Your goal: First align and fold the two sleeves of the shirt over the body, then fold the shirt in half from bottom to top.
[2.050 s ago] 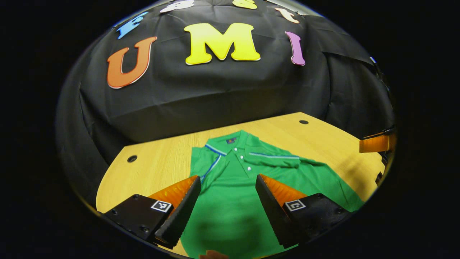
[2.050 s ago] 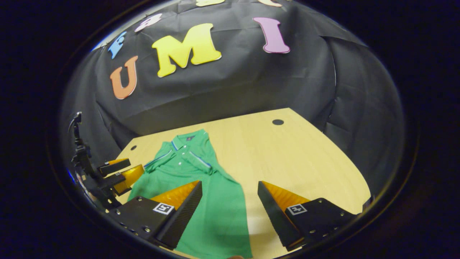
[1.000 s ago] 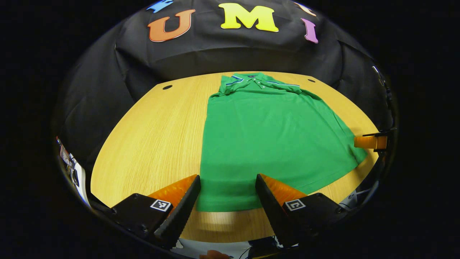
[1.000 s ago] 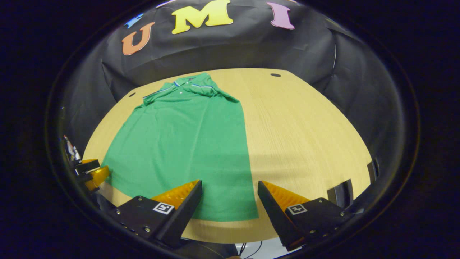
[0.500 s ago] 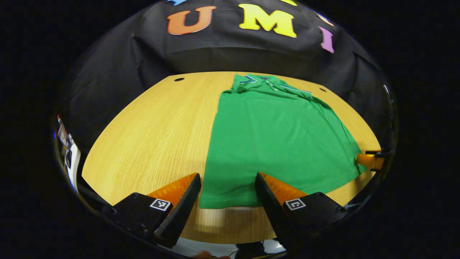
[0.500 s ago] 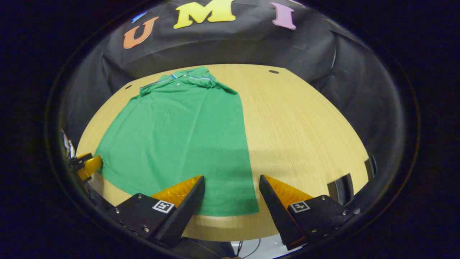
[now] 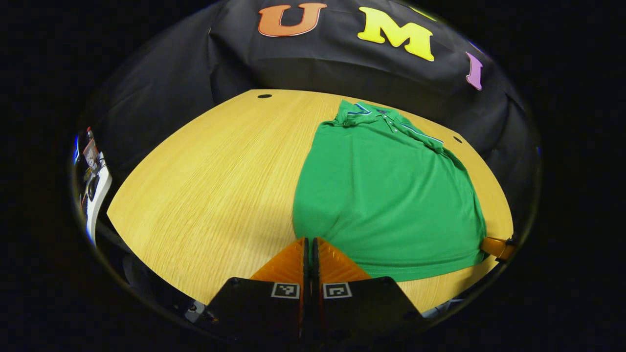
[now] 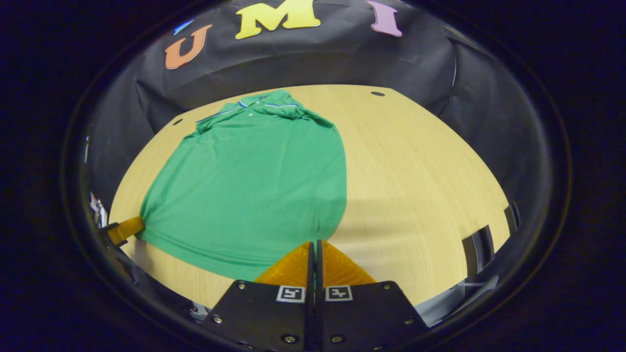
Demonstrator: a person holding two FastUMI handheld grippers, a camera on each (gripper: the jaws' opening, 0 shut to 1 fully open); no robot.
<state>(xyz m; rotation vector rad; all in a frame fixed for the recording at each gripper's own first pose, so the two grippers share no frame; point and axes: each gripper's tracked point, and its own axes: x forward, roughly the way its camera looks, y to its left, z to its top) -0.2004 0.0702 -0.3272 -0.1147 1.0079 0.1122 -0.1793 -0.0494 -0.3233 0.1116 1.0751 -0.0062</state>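
Observation:
A green polo shirt (image 7: pixel 386 195) lies flat on the wooden table (image 7: pixel 205 176), collar at the far end, both sleeves folded in over the body. My left gripper (image 7: pixel 309 240) is shut on the near left corner of its hem. My right gripper (image 8: pixel 315 243) is shut on the near right corner of the shirt (image 8: pixel 254 181), with a sliver of green cloth between its fingers. The cloth bulges and draws in toward both pinched corners. The right gripper (image 7: pixel 496 247) shows at the hem's far corner in the left gripper view, and the left gripper (image 8: pixel 124 229) likewise in the right gripper view.
The table (image 8: pixel 420 171) has small dark holes (image 7: pixel 264 96) (image 8: pixel 377 93) near its far corners. Bare wood lies on both sides of the shirt. White equipment (image 7: pixel 95 190) sits past the table's left edge, and dark frames (image 8: pixel 477 254) stand past its right edge.
Both grippers dropped to the shirt's near hem and went from open to shut on its two corners. The hem now puckers toward the fingers.

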